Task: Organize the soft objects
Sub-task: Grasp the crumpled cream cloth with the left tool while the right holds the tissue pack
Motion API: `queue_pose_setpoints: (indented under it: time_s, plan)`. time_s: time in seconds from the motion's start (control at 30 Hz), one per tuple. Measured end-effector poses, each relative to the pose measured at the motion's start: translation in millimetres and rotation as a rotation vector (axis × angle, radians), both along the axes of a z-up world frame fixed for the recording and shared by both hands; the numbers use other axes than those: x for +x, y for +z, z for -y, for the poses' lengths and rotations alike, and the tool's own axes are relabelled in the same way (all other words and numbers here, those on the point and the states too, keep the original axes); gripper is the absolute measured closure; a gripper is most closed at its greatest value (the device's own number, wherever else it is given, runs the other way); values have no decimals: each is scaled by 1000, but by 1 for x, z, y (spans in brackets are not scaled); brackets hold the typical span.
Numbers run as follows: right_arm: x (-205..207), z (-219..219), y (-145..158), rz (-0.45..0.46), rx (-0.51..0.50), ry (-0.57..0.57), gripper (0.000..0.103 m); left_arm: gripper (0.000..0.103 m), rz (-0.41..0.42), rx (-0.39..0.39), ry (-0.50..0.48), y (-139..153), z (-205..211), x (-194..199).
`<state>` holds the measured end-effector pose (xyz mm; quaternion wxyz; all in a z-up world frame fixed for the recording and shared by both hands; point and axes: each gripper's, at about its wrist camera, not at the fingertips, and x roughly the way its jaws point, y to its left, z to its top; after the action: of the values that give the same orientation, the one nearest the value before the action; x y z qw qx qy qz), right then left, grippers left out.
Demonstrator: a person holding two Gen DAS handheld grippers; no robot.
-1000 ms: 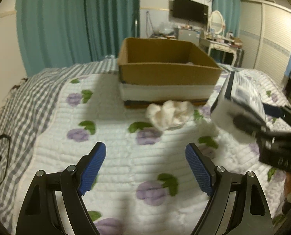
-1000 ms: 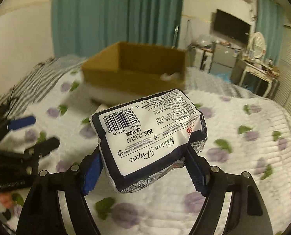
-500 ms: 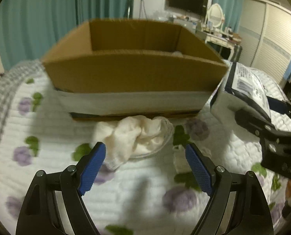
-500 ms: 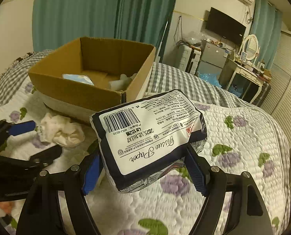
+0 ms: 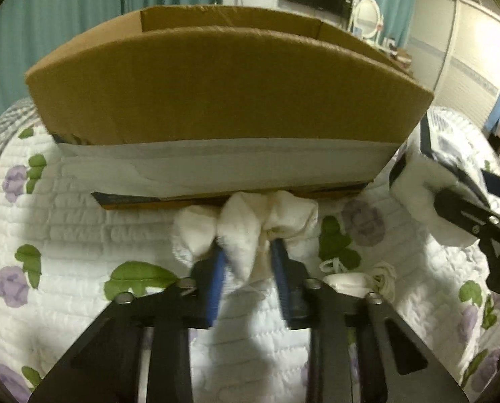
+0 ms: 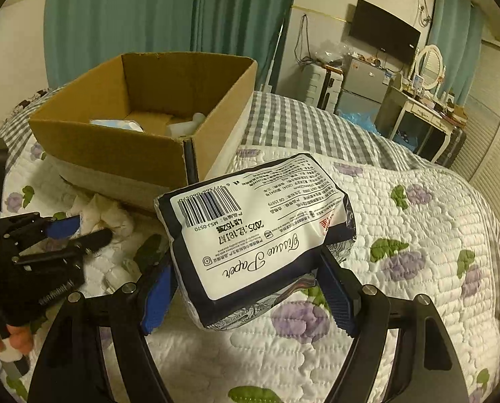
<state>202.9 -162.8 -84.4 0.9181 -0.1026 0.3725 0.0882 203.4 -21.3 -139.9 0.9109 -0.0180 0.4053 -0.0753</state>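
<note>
My left gripper (image 5: 246, 252) is shut on a crumpled white cloth (image 5: 246, 225) that lies on the quilt right at the foot of the cardboard box (image 5: 223, 87). In the right wrist view the same gripper (image 6: 78, 231) pinches the cloth (image 6: 105, 213) beside the box (image 6: 115, 154). My right gripper (image 6: 246, 288) is shut on a pack of tissue paper (image 6: 256, 231), held above the bed to the right of the box. The pack (image 5: 428, 194) also shows at the right edge of the left wrist view. The box holds a blue-white packet (image 6: 115, 124) and white items (image 6: 186, 126).
A white quilt with purple flowers (image 6: 401, 235) covers the bed. A small white item with loops (image 5: 361, 277) lies on the quilt right of the cloth. Behind the bed stand teal curtains (image 6: 169, 16), a fridge (image 6: 364, 84) and a dressing table (image 6: 424, 114).
My left gripper moved forward to the box and closed on the white cloth. My right gripper kept its hold on the tissue pack and shifted slightly nearer the box.
</note>
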Motion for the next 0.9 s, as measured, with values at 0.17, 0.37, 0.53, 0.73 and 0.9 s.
queue_pose_setpoints:
  time_s: [0.17, 0.37, 0.53, 0.73, 0.9]
  plan:
    - [-11, 1, 0, 0, 14, -13, 26, 99, 22, 21, -16, 9, -4, -18]
    - [-34, 5, 5, 12, 45, -22, 26, 100, 61, 44, -29, 29, -13, -49]
    - [-55, 7, 20, 33, 74, -24, 26, 100, 121, 70, -35, 58, -16, -80]
    - [-75, 3, 64, 113, 98, 0, 26, 100, 233, 106, -27, 124, -7, -86]
    - [-74, -8, 114, 194, 116, 38, 26, 99, 323, 110, -6, 169, -12, -73]
